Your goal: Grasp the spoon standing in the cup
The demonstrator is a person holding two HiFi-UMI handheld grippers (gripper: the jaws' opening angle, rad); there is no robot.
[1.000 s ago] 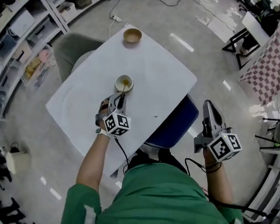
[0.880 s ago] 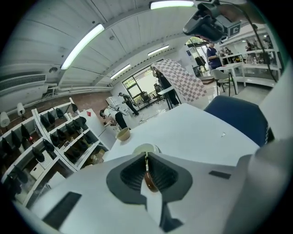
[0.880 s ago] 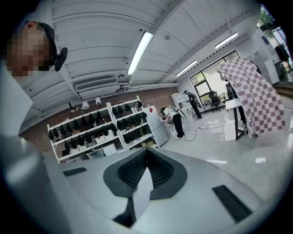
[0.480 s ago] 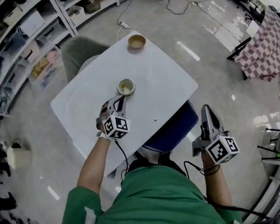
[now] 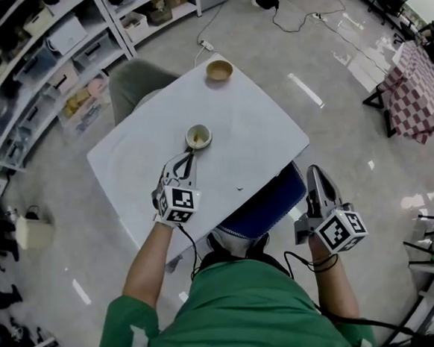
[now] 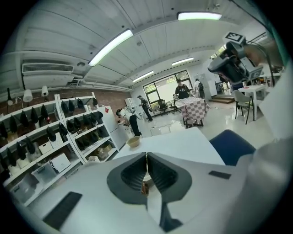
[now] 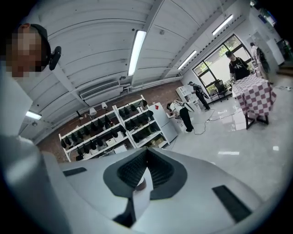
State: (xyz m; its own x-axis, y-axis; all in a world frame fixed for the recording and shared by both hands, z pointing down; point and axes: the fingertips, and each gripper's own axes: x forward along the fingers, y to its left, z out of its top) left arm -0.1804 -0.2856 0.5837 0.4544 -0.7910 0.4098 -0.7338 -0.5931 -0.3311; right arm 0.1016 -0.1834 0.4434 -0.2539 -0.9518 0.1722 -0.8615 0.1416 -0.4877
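We judge the task to be at its closing step. Our left tongs (image 5: 187, 161) sit at the near side of the small pale round cup (image 5: 198, 137), which stands near the middle of the white square counter (image 5: 126, 165). The thin dark spoon (image 5: 191, 151) leans out of the cup toward us, and its handle runs right up to the tong tips.

In the left gripper view these tongs (image 6: 146, 157) are drawn together to a hairline seam, and we cannot make out the handle inside it. So we cannot tell whether the spoon is actually pinched or only lying against the tips. If it is pinched, nothing is left to do. If not, the tongs need to part and close again on the handle. The cup looks upright and undisturbed.

The spoon shows only as a slim dark line. Its bowl is down inside the cup, where we see a yellowish patch. We expect so slender a handle to slip or swivel easily in a loose grip.

Our right tongs (image 5: 312, 175) hang off the counter's edge, beyond the blue chair seat (image 5: 267, 195). Their own view (image 7: 146, 153) shows them closed on nothing. A tan round bowl (image 5: 219, 71) rests at the far corner.
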